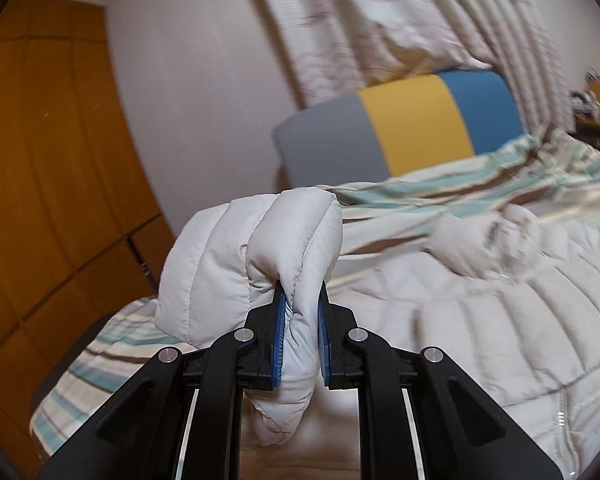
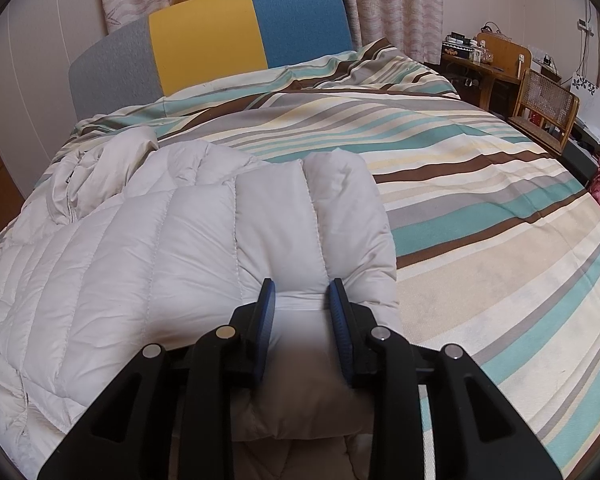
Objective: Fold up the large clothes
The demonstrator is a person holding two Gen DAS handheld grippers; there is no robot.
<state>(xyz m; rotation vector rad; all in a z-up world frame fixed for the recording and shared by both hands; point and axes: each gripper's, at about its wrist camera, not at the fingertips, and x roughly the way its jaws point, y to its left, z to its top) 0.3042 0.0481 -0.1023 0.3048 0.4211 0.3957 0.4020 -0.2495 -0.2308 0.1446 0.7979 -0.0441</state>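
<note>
No brand, label or readable writing showed on anything in either view. The pale quilted down jacket [image 2: 148, 248] lay spread on the striped bed cover [image 2: 480, 208], filling the lower left of the right wrist view, its right edge running down the centre of the frame. To the right of that edge the cover lay bare and flat as far as the bed's rim at the far right. The left hand-held gripper [image 1: 300, 320] was clamped on a puffy fold of the jacket, probably a sleeve or hem, though the blur made that hard to settle; the fold stood raised in the lower centre of the left wrist view. The right hand-held gripper [image 2: 302, 312] had its blue pads pressed into a bunched quilted edge at the bottom centre. A grey, yellow and blue headboard [image 2: 220, 40] closed off the bed at the top, with patterned curtains [image 2: 392, 8] behind it, and a wooden chair [image 2: 548, 108] stood beside the bed at upper right.
</note>
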